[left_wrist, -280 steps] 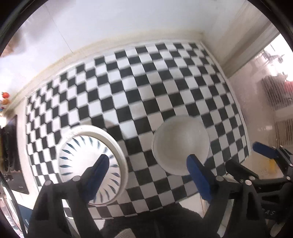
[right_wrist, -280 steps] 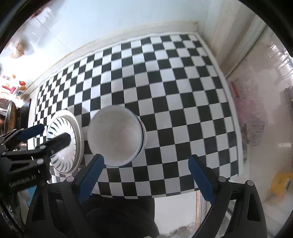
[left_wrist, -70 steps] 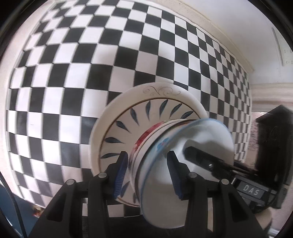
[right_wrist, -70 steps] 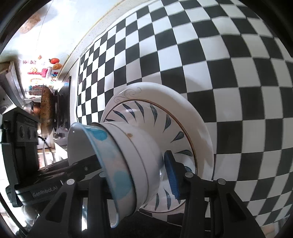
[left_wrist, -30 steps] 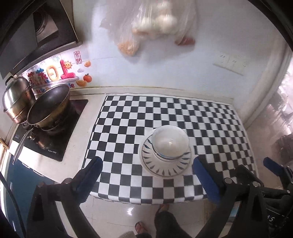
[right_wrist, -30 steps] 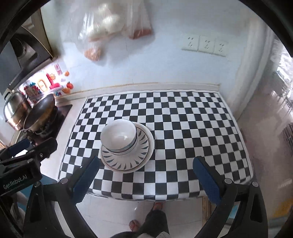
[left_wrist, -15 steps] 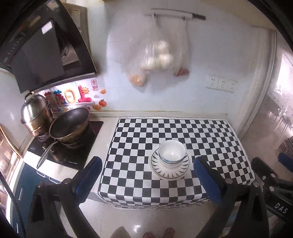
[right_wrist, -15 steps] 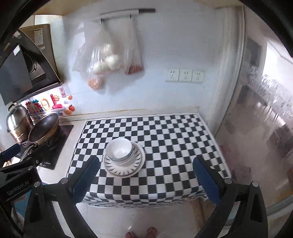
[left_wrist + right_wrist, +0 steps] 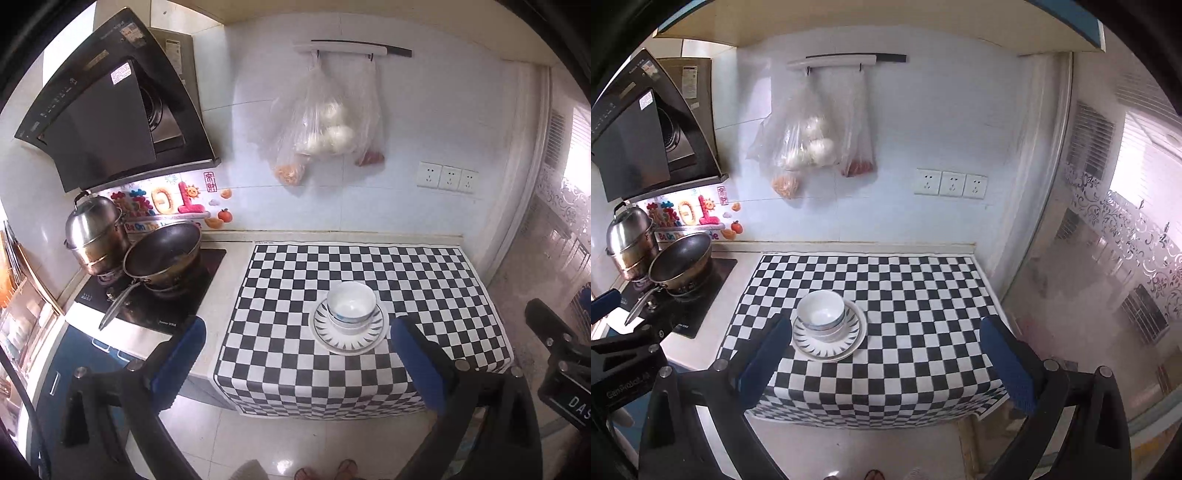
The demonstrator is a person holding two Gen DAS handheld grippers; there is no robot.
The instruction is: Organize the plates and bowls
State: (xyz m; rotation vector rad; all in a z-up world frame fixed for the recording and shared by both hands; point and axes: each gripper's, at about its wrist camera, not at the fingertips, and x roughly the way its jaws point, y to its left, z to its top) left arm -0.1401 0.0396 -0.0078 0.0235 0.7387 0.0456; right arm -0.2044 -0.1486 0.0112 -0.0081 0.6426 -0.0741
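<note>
Stacked white bowls (image 9: 351, 306) sit on a white plate with blue leaf marks (image 9: 349, 338), near the front of a black-and-white checkered counter mat (image 9: 424, 288). The same bowls (image 9: 820, 310) and plate (image 9: 829, 345) show in the right wrist view. My left gripper (image 9: 295, 354) is open and empty, held high and well back from the counter. My right gripper (image 9: 886, 352) is open and empty too, also far back.
A stove (image 9: 147, 291) with a frying pan (image 9: 162, 254) and a steel pot (image 9: 94, 236) stands left of the mat. Plastic bags of food (image 9: 325, 133) hang on the wall. Glass door (image 9: 1108, 258) at right. Tiled floor and feet below.
Both grippers have let go of the bowls, opened and pulled far up and back. The bowls now rest on the plate and look much smaller.
</note>
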